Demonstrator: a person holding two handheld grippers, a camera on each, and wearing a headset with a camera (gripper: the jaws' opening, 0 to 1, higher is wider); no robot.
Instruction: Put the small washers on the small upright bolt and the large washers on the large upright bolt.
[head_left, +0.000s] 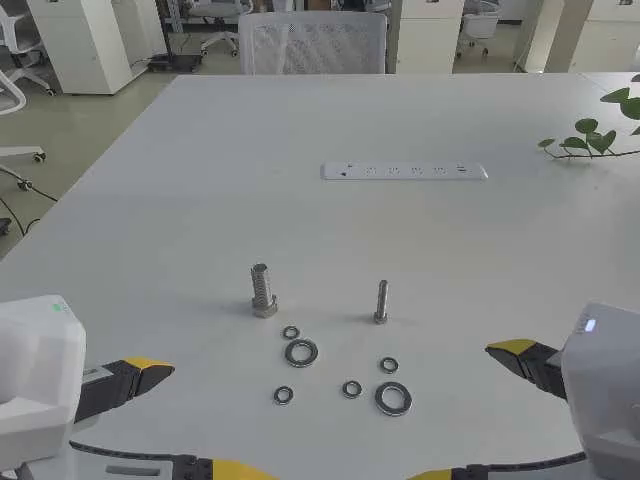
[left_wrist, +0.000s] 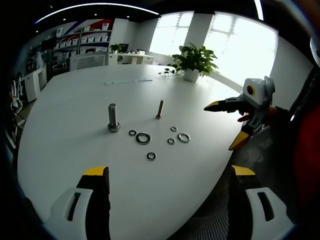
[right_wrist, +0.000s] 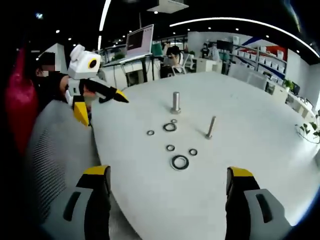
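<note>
Left gripper: the black left gripper (head_left: 195, 420) with yellow tips hangs over the near left edge of the white table (head_left: 200, 180). Its jaws stand wide apart and hold nothing.
Large bolt: the thick grey steel large upright bolt (head_left: 262, 290) stands on its hex head with the thread pointing straight up. It is ahead of the left gripper and a little to its right.
Large washers: the flat steel ring that we call the left large washer (head_left: 301, 352) lies just on our side of the large bolt. The right large washer (head_left: 393, 398) lies flat nearer to us, toward the right.
Small washers: four small washers (head_left: 351, 388), thin steel rings, lie flat around the two large ones. None is on a bolt.
Small bolt: the thin steel small upright bolt (head_left: 381, 300) stands vertical, well apart from the large bolt, on its right.
Right gripper: the black and yellow right gripper (head_left: 470, 412) hangs at the near right edge, its jaws wide and empty.
Deciding relation: all the rings lie between the two grippers and on our side of the bolts. We judge the left gripper nearer to the left large washer, and the right gripper nearer to the right large washer. Because the rings lie flat and the bolt axes are vertical, we think each ring must be taken by its edge and lowered from above.
</note>
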